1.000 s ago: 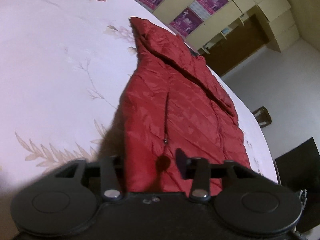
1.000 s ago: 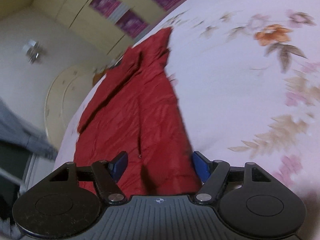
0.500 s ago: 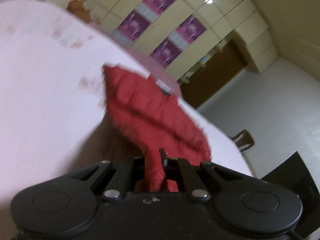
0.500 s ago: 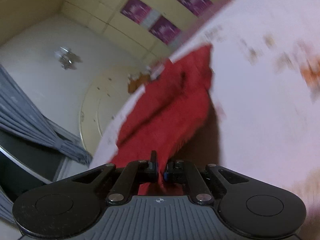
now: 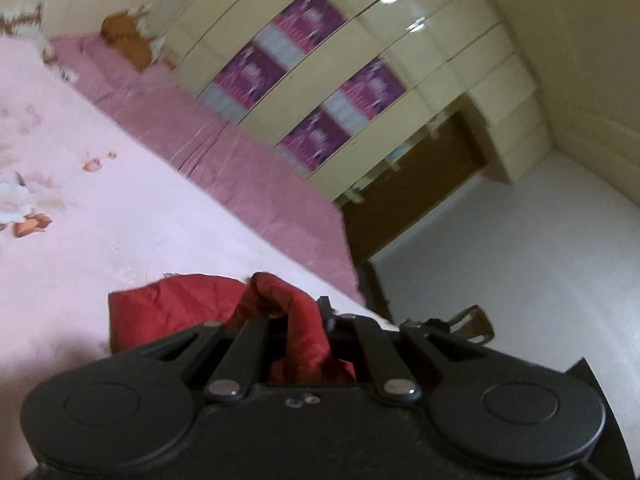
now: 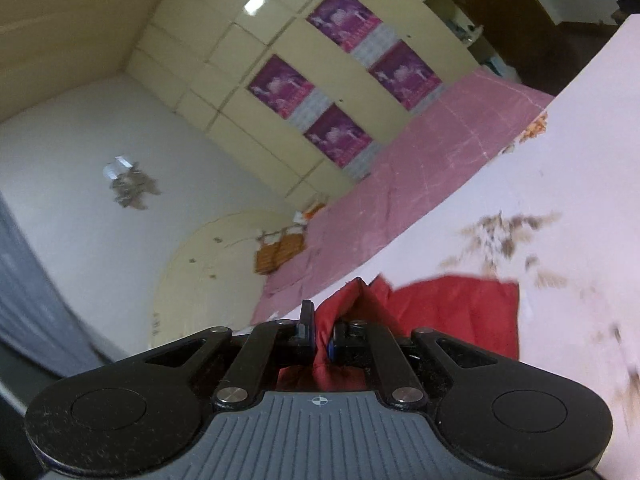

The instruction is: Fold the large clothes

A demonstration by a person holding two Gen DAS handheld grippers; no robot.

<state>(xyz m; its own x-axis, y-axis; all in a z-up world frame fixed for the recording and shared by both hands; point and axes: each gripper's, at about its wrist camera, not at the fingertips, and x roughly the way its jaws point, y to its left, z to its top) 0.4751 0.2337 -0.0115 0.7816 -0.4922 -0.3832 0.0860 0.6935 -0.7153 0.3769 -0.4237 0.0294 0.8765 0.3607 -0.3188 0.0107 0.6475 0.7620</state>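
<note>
Red jacket [image 5: 168,312] apparently pinched by both grippers.

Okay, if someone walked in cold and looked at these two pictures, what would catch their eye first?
The red jacket, bunched at the bottom of both views on the pale pink floral bedspread, with a pinch of it clamped in the left tongs and in the right tongs. Behind the bed, purple posters stand out on cream cupboard doors.

Right gripper [image 6: 320,334] clamped on red jacket [image 6: 460,312].
Fabric pinched between blue-padded jaws, rest lying bunched on pink floral bedspread [image 6: 560,184], near its far edge; wardrobe [image 6: 280,52] beyond.
</note>
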